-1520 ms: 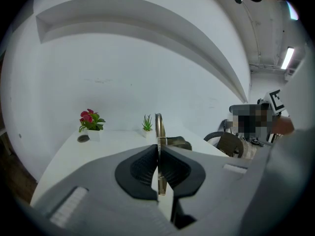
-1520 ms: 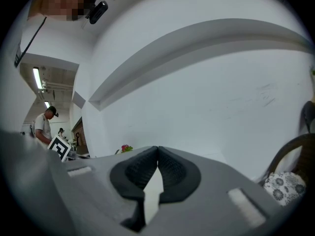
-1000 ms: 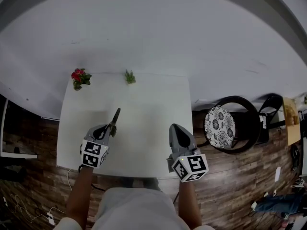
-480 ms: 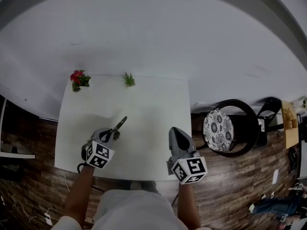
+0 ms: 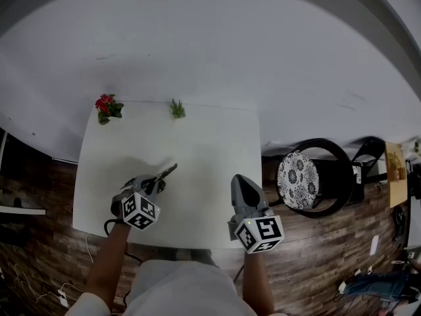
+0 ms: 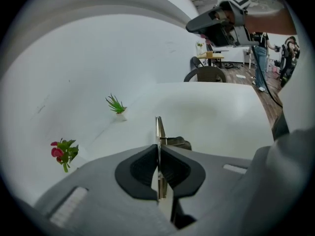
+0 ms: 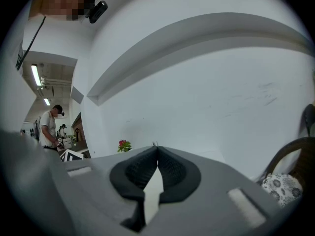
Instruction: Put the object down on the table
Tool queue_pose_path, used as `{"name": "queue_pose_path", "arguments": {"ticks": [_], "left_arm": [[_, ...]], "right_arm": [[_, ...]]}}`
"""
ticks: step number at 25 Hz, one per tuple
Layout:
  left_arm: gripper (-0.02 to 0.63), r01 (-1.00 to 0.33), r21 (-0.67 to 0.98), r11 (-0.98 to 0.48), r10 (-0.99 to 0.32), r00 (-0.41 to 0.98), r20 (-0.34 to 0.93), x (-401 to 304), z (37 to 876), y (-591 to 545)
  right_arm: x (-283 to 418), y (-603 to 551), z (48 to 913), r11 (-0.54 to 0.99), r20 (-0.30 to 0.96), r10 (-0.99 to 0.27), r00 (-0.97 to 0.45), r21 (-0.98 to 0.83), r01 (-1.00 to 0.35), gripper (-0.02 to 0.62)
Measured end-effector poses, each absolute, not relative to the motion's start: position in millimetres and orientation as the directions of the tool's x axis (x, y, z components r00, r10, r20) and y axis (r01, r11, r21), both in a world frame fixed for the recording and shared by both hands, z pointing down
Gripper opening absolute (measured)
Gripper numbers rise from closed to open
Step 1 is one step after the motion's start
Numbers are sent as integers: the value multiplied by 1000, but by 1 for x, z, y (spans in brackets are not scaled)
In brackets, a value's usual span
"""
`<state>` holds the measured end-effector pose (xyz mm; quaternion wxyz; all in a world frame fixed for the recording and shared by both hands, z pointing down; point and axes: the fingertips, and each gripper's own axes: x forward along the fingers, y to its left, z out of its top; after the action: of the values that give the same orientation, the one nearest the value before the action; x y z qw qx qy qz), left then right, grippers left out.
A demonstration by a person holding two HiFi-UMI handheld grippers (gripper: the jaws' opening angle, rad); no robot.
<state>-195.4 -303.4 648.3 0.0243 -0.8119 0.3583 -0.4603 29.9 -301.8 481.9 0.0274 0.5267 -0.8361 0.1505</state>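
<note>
Across the middle of the head view lies the white table [image 5: 197, 143], its surface bare apart from two small ornaments at the far edge, so there is plenty of free room for setting something down. To the right of it, on the wooden floor, stands a dark round-backed chair [image 5: 309, 176] with a patterned cushion, well apart from the work.

At the lower left of the table the left gripper [image 5: 152, 184] points steeply downward. Its jaws are pressed together on a thin metal tool [image 5: 166, 174], possibly scissors, though I cannot tell for sure. The left gripper view shows the tool edge-on between the dark pads, its tip reaching out past them. In the head view the tool slants up and to the right, low over the table; I cannot tell whether its tip touches. The tilt and the firm pinch seem meant to lay it flat rather than drop it.

At the lower right the right gripper [image 5: 242, 184] sits near the table's near edge. Its jaws are closed with nothing between them, apparently just kept out of the way.

Smallest, at the upper left of the table, stand a red-flowered plant [image 5: 107, 105] and a green plant [image 5: 177, 108], both far from the landing spot.
</note>
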Motion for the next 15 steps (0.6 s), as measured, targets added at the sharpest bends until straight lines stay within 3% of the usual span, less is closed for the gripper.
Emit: {"name": "queue_pose_path", "arguments": {"ticks": [15], "left_arm": [[9,-351,-450,-821,-553,293,780,-179,675,-297]], "right_arm": [[28,-302,484,395,218,-872,-438,-216,-893,3]]}}
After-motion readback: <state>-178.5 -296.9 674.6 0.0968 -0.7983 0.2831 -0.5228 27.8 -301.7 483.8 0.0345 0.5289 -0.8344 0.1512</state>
